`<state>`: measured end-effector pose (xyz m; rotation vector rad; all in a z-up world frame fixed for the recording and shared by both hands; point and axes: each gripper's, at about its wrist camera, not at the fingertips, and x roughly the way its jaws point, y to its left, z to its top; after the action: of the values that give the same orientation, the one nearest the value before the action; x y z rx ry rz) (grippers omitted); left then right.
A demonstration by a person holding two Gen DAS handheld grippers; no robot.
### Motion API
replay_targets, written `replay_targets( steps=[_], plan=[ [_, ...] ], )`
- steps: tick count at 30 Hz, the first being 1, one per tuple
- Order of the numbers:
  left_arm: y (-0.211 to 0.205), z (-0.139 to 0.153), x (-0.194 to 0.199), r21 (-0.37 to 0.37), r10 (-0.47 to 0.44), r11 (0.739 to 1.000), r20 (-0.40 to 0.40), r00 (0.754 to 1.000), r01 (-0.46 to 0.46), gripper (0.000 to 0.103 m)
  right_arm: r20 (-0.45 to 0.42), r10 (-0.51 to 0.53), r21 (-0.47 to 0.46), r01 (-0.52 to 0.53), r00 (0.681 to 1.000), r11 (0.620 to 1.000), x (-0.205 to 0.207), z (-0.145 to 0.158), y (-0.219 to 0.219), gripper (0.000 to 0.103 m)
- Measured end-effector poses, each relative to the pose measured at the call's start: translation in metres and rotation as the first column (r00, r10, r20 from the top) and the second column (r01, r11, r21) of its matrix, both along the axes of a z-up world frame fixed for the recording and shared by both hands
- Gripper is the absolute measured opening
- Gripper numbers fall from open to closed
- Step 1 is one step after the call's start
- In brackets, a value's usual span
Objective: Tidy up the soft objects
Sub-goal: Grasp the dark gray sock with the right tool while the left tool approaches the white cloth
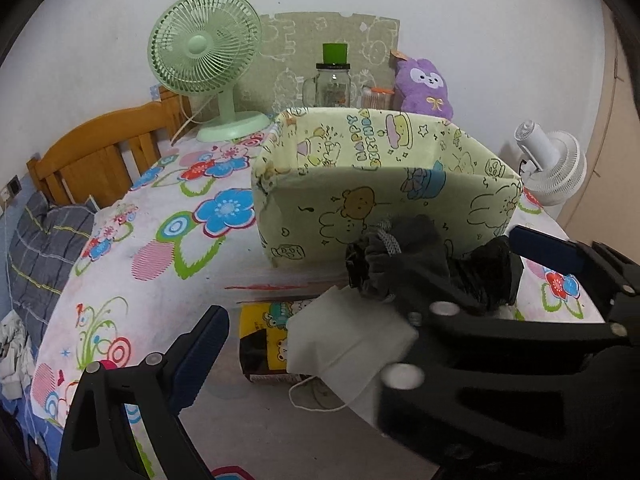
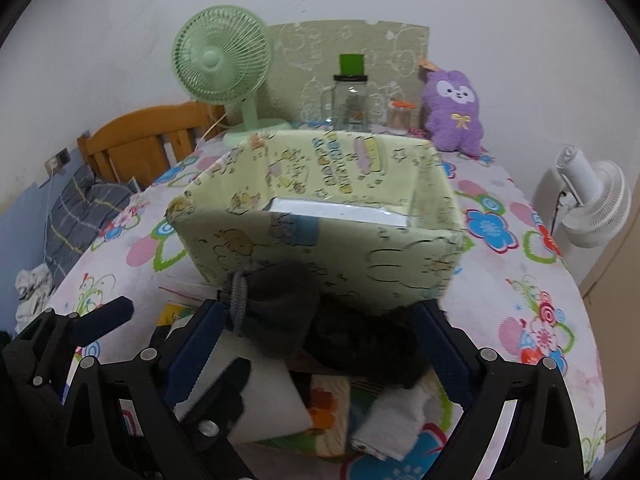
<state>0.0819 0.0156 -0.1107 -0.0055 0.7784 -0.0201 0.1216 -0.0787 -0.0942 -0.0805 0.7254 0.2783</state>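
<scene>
Left gripper (image 1: 370, 276): seen wide open in its own view, one blue-padded finger low at the left, the other far off at the right.
Right gripper (image 2: 320, 344): jaws spread, blue pads held on either side of what lies between them.
Crossing: the right gripper's black frame is seen reaching across the left view; a left finger (image 2: 106, 314) shows in the right view.

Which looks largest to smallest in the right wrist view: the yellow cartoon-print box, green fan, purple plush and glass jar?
1. Yellow cartoon-print box, by far the largest, though it is also the nearest.
2. Green fan.
3. Purple plush.
4. Glass jar.
The plush and jar look close in size, so their order is unsure.
</scene>
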Motion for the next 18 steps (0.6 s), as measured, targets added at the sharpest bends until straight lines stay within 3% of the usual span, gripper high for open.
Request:
replay_targets(
  steps=[4,15,17,18],
  plan=[
    [0.001,-0.002,0.003,-0.008,-0.005,1.000,-0.010,1.000,0.005,0.094,-0.008,0.025,-0.040,-0.026,1.000,0.999,0.005,-0.006,0.014,0.090],
    [0.009,-0.013,0.013,-0.020,0.005,1.000,-0.040,0.999,-0.006,0.093,-0.053,0.044,-0.029,-0.046,0.998,0.999,0.020,-0.017,0.024,0.090],
    [0.009,-0.014,0.014,-0.017,0.004,1.000,-0.042,0.999,-0.005,0.093,-0.060,0.046,-0.027,-0.048,0.997,0.998,0.021,-0.019,0.024,0.082],
    [0.009,-0.014,0.013,-0.013,0.005,1.000,-0.042,0.999,-0.005,0.093,-0.067,0.047,-0.025,-0.049,0.997,0.998,0.022,-0.020,0.024,0.074]
  ],
)
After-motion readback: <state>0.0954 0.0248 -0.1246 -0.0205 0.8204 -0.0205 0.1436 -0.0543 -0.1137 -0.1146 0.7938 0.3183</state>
